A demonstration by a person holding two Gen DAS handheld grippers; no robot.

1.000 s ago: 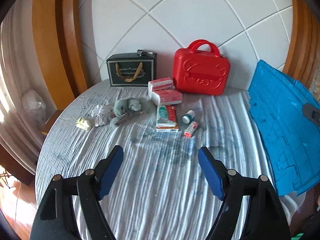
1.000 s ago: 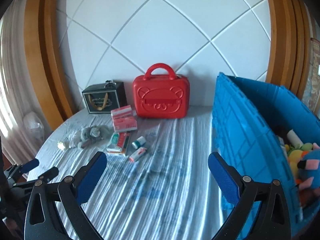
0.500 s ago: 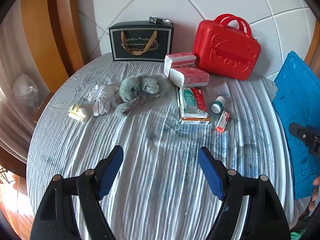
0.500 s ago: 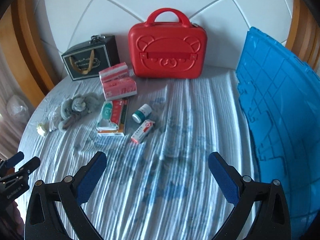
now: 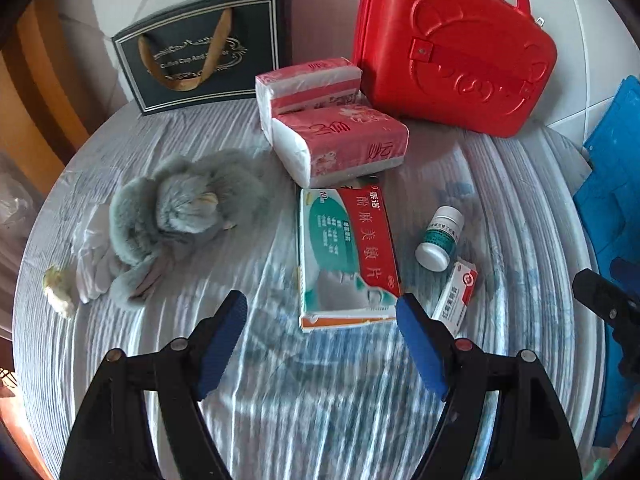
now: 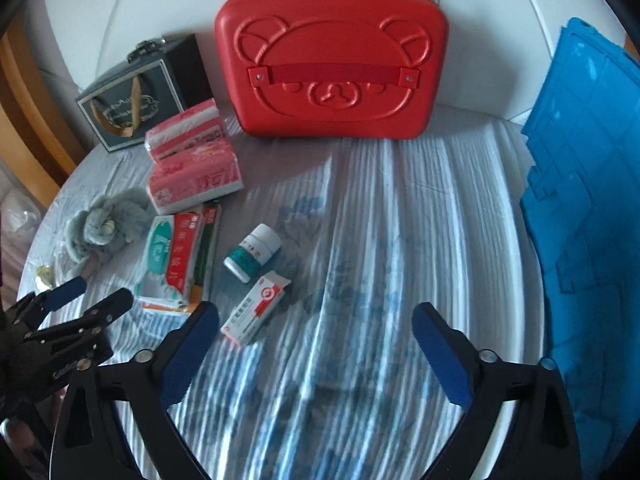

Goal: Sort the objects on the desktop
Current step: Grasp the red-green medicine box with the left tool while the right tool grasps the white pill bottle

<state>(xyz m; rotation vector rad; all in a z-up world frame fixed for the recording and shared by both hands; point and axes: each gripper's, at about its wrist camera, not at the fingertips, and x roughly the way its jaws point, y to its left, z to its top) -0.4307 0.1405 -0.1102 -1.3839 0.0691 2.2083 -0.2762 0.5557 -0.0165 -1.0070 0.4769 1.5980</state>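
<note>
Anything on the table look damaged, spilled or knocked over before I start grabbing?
The small pill bottle lies on its side beside the small red-and-white carton, whose end flap stands open. The two tissue packs sit in a crooked pile. Nothing looks spilled.

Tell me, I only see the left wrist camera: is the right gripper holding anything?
Observer: No. The right gripper is open, nothing between its fingers; its jaws have just been closing slightly.
Operator: What is nearest it?
Observer: The small red-and-white box, just ahead of its left finger, end flap open.
Operator: Is the big medicine box alone?
Observer: No, a thinner box lies along its right edge.
</note>
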